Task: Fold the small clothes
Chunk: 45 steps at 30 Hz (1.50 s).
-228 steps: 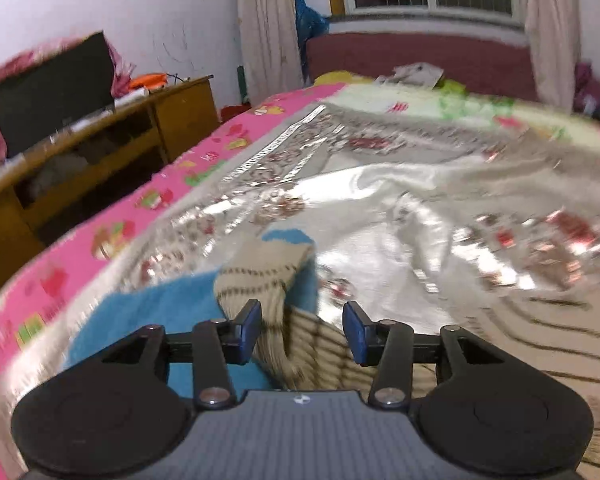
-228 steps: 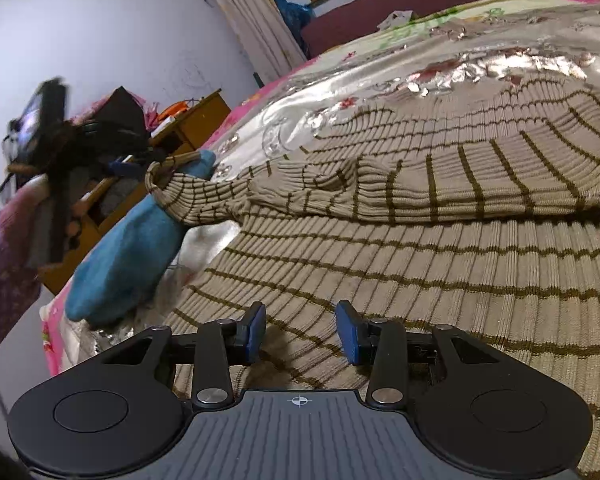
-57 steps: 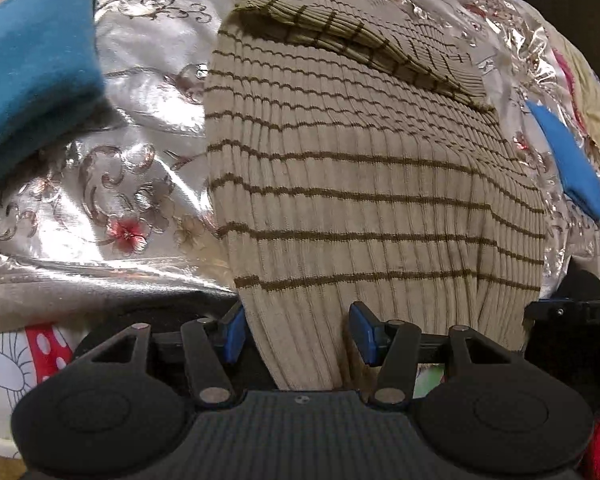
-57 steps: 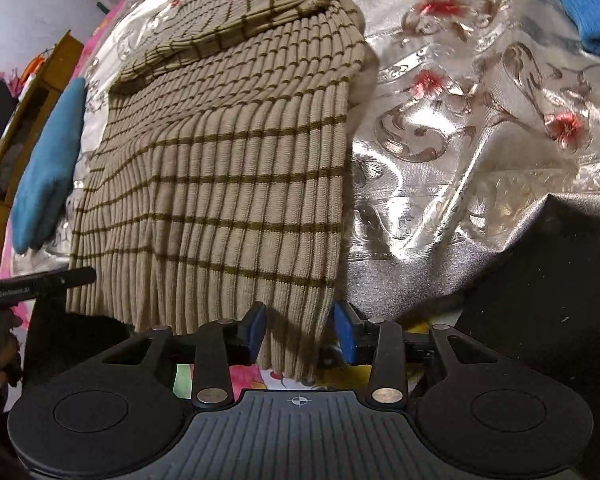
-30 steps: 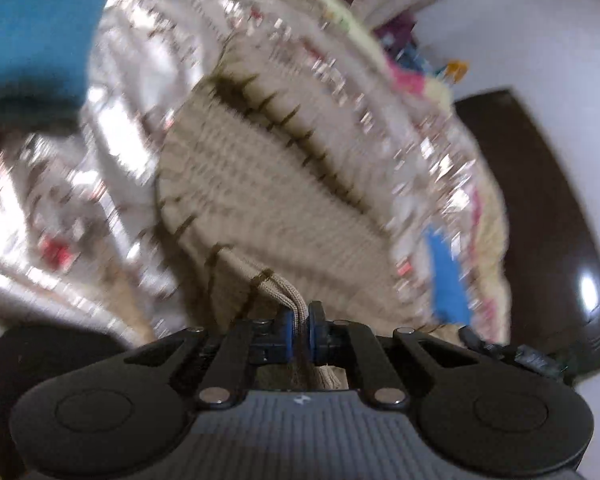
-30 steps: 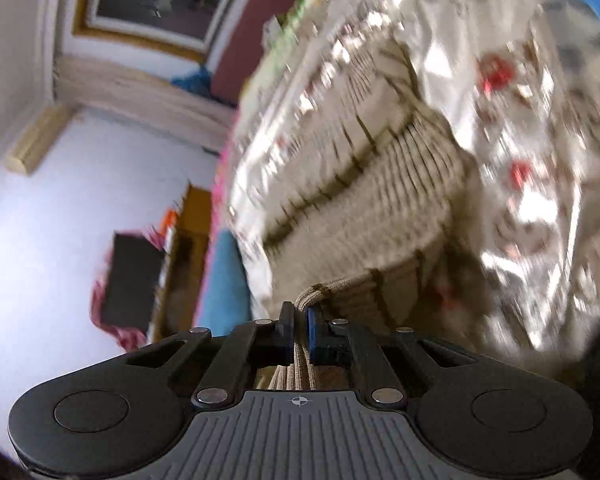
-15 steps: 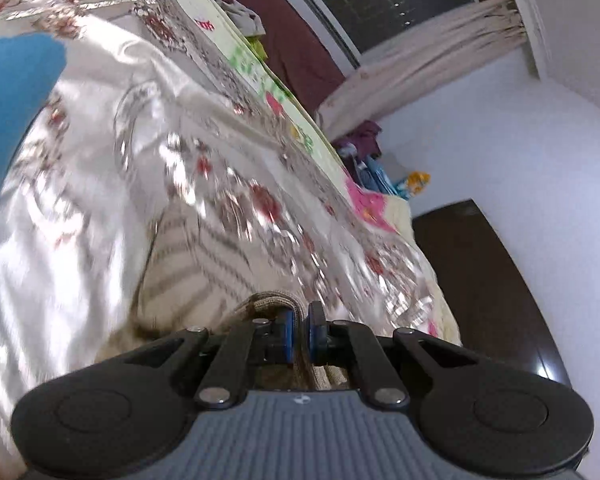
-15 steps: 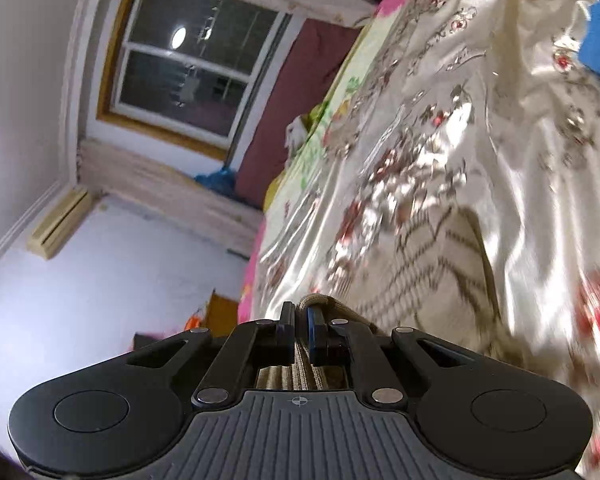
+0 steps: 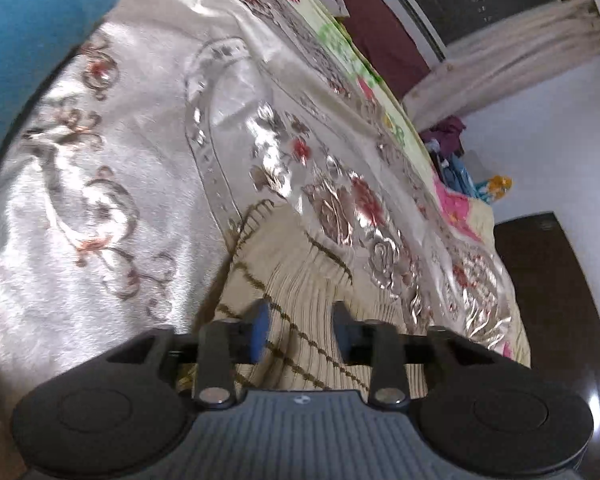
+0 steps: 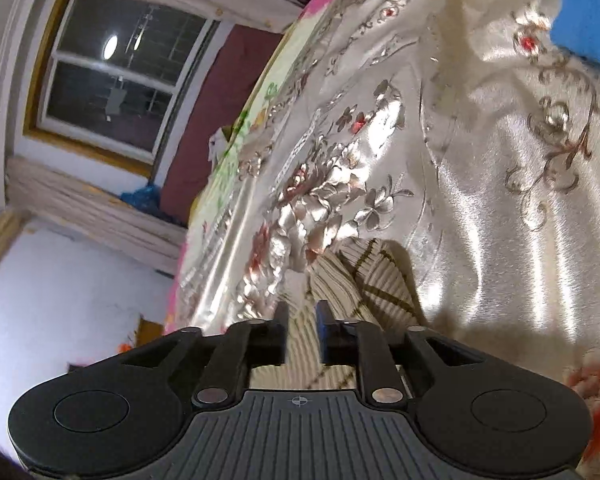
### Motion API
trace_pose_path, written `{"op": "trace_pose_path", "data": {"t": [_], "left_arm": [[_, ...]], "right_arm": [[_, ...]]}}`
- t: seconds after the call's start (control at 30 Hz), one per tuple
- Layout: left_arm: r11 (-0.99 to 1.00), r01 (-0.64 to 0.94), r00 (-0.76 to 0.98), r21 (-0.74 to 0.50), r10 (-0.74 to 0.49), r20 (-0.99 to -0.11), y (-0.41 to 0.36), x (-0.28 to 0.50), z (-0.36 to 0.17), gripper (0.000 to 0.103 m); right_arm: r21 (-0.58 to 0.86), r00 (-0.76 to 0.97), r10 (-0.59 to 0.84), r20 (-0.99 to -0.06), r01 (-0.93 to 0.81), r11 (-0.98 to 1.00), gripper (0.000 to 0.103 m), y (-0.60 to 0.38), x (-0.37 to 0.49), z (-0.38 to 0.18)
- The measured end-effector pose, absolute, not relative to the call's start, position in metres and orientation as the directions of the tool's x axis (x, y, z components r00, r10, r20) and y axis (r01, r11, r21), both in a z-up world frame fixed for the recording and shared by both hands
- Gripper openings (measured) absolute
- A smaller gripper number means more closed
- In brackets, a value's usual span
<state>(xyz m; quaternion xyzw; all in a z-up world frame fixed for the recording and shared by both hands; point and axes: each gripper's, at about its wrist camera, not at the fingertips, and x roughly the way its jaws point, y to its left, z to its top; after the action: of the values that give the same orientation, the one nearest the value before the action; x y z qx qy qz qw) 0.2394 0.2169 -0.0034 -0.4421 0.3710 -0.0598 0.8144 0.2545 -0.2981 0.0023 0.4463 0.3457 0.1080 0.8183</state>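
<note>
Surface: bed with a shiny silver-white satin bedspread (image 9: 112, 184), embroidered with red and silver flowers and brown scrolls; seen from both wrist views.
Garment: beige ribbed sweater (image 9: 300, 276) with thin brown stripes, lying flat on the bedspread just ahead of both grippers. In the right wrist view only a rounded corner of it (image 10: 374, 284) shows past the fingers, with more knit directly under them.
Left gripper (image 9: 298, 332): jaws opening, blue pads apart over the striped knit. The pads press on nothing; the sweater lies below and between them, let go.
Right gripper (image 10: 302, 334): jaws opening, a narrower gap than the left. Ribbed knit shows in the gap and beneath, but the pads do not pinch it; grip released.
Blue item: a teal-blue cloth (image 9: 32, 36) at the upper left of the left view, resting on the bedspread, well apart from the sweater. A blue patch (image 10: 588, 16) at the top right edge of the right view; what it is cannot be told.
Far side: window (image 10: 112, 76) with a yellow-brown frame, bunched pale curtain (image 10: 88, 204) below it in the tilted view, a dark maroon panel (image 10: 216, 120) beside the bed.
Blur: left finger pad smeared in the left view.
</note>
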Motion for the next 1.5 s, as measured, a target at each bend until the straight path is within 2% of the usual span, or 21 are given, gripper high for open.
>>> {"op": "trace_pose_path", "data": {"t": [0.2, 0.33, 0.43, 0.5, 0.57, 0.63, 0.8, 1.0, 1.2, 1.27, 1.4, 1.47, 1.5], "left_arm": [[0.642, -0.208, 0.731, -0.738, -0.400, -0.553, 0.215, 0.228, 0.010, 0.050], [0.682, -0.203, 0.707, -0.703, -0.395, -0.587, 0.205, 0.223, 0.010, 0.051], [0.691, -0.205, 0.693, -0.694, -0.398, -0.602, 0.200, 0.222, 0.005, 0.051], [0.691, -0.210, 0.688, -0.692, -0.398, -0.607, 0.197, 0.223, 0.003, 0.051], [0.694, -0.209, 0.687, -0.689, -0.397, -0.608, 0.196, 0.225, 0.002, 0.051], [0.697, -0.205, 0.688, -0.687, -0.396, -0.608, 0.195, 0.225, 0.003, 0.051], [0.702, -0.173, 0.702, -0.691, -0.404, -0.586, 0.192, 0.214, 0.008, 0.051], [0.710, -0.202, 0.682, -0.675, -0.393, -0.617, 0.187, 0.214, -0.005, 0.051], [0.722, -0.197, 0.689, -0.663, -0.379, -0.618, 0.187, 0.210, 0.000, 0.051], [0.725, -0.200, 0.692, -0.659, -0.372, -0.619, 0.188, 0.207, 0.001, 0.051], [0.714, -0.202, 0.697, -0.671, -0.377, -0.611, 0.190, 0.198, 0.001, 0.052], [0.718, -0.197, 0.695, -0.667, -0.377, -0.612, 0.190, 0.194, 0.002, 0.052], [0.721, -0.196, 0.695, -0.665, -0.376, -0.613, 0.190, 0.191, 0.002, 0.052]], "right_arm": [[0.642, 0.694, 0.414, -0.589, 0.091, 0.761, 0.030, -0.274, 0.252, 0.007], [0.537, 0.682, 0.363, -0.635, 0.052, 0.842, 0.039, -0.257, 0.260, 0.005], [0.484, 0.680, 0.341, -0.649, 0.024, 0.875, 0.041, -0.246, 0.270, 0.004], [0.448, 0.679, 0.335, -0.653, -0.010, 0.894, 0.033, -0.240, 0.271, 0.008], [0.448, 0.676, 0.356, -0.645, -0.043, 0.893, 0.013, -0.238, 0.267, 0.013], [0.462, 0.676, 0.381, -0.631, -0.068, 0.884, 0.010, -0.239, 0.260, 0.020], [0.526, 0.718, 0.388, -0.577, -0.036, 0.850, 0.008, -0.264, 0.237, 0.031], [0.492, 0.686, 0.333, -0.647, 0.041, 0.870, 0.007, -0.269, 0.242, 0.010], [0.500, 0.685, 0.335, -0.647, 0.049, 0.865, 0.008, -0.273, 0.242, 0.007], [0.491, 0.685, 0.321, -0.654, 0.061, 0.869, 0.013, -0.274, 0.241, 0.007], [0.516, 0.672, 0.353, -0.651, 0.052, 0.855, 0.016, -0.274, 0.235, 0.008], [0.532, 0.668, 0.377, -0.641, 0.033, 0.846, 0.034, -0.272, 0.229, 0.010], [0.534, 0.669, 0.386, -0.635, 0.020, 0.845, 0.039, -0.271, 0.225, 0.011]]}}
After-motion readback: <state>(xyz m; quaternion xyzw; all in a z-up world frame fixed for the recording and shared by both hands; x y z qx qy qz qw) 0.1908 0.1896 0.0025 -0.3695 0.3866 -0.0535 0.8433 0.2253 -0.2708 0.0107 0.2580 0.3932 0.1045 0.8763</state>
